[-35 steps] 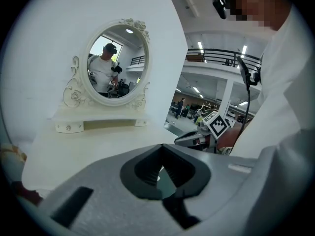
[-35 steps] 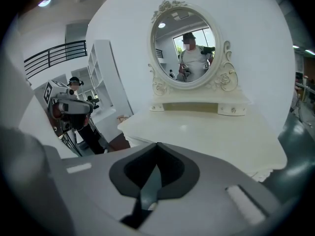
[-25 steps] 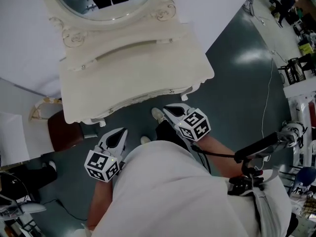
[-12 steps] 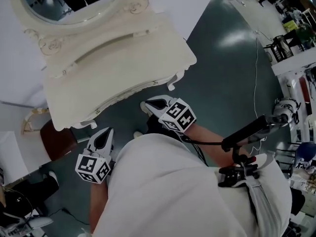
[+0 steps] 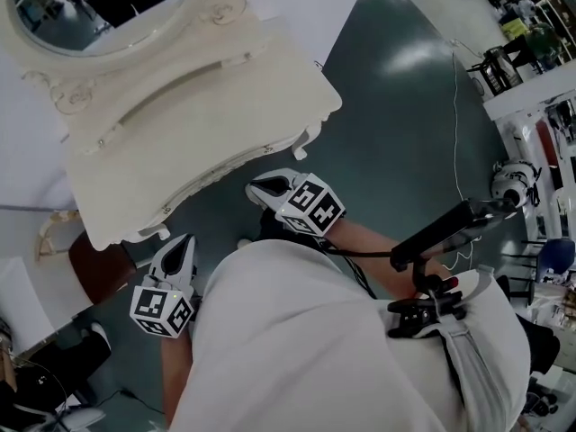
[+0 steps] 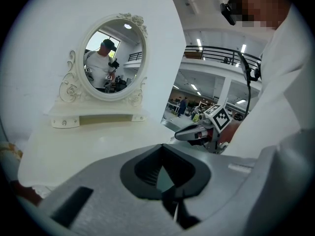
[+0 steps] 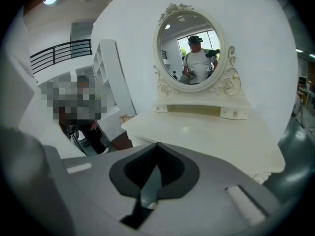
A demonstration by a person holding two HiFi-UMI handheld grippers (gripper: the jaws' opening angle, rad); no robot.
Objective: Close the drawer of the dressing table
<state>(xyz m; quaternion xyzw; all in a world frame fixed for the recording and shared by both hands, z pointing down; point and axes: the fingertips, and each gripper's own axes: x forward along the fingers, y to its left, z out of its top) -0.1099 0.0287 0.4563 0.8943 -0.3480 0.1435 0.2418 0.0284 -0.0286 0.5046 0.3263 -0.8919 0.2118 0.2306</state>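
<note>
The cream dressing table [image 5: 198, 124] with its oval mirror [image 5: 90, 7] stands ahead of me. In the head view no drawer juts out past the top's front edge; the drawer front is hidden beneath it. My left gripper [image 5: 183, 241] hovers near the table's front left, its jaws together and empty. My right gripper [image 5: 256, 188] hangs just short of the front edge near the right corner, shut on nothing. Along the left gripper's [image 6: 162, 145] closed jaws I see the tabletop [image 6: 98, 141] and the right gripper [image 6: 179, 135]. The right gripper view [image 7: 157, 144] faces the mirror [image 7: 194, 53].
A dark red stool [image 5: 94, 264] sits low at the table's left. A thin cable [image 5: 459, 115] runs over the dark green floor on the right, near white furniture [image 5: 531, 97]. A black handle bar [image 5: 450, 228] hangs on my white shirt.
The head view has swung, so the table and both grippers sit further left in the picture. Both grippers keep their places before the table and stay shut.
</note>
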